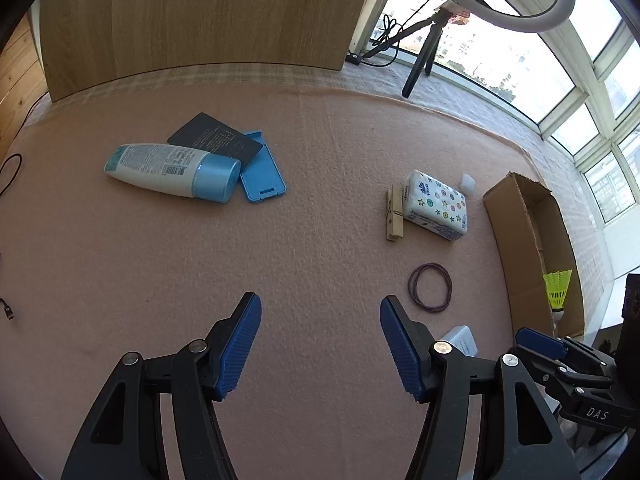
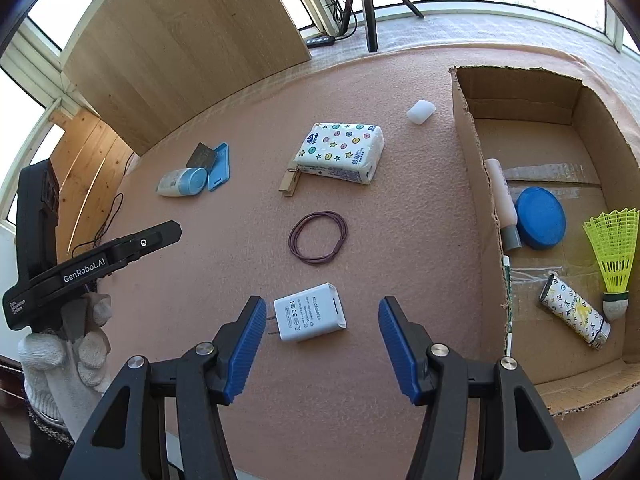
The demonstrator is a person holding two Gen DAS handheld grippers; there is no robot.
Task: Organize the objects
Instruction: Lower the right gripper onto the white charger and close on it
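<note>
My left gripper [image 1: 320, 340] stands open above bare pink felt, nothing between its blue pads. Ahead of it to the left lie a white-and-blue bottle [image 1: 172, 171], a dark card [image 1: 214, 140] and a blue case [image 1: 262, 178]. My right gripper [image 2: 322, 344] is open too, and a white power adapter [image 2: 310, 312] lies on the felt just beyond its tips, untouched. Farther out are a purple hair-tie loop [image 2: 318, 237], a tissue pack [image 2: 340, 152], a wooden clothespin [image 2: 291, 184] and a small white earbud case [image 2: 420, 111].
An open cardboard box [image 2: 472, 160] stands at the right, holding a blue lid [image 2: 540, 223], a white tube [image 2: 502, 200], a yellow shuttlecock [image 2: 614, 252] and a patterned lighter [image 2: 574, 312]. A wooden board [image 1: 208, 16] and a tripod [image 2: 366, 4] stand at the back.
</note>
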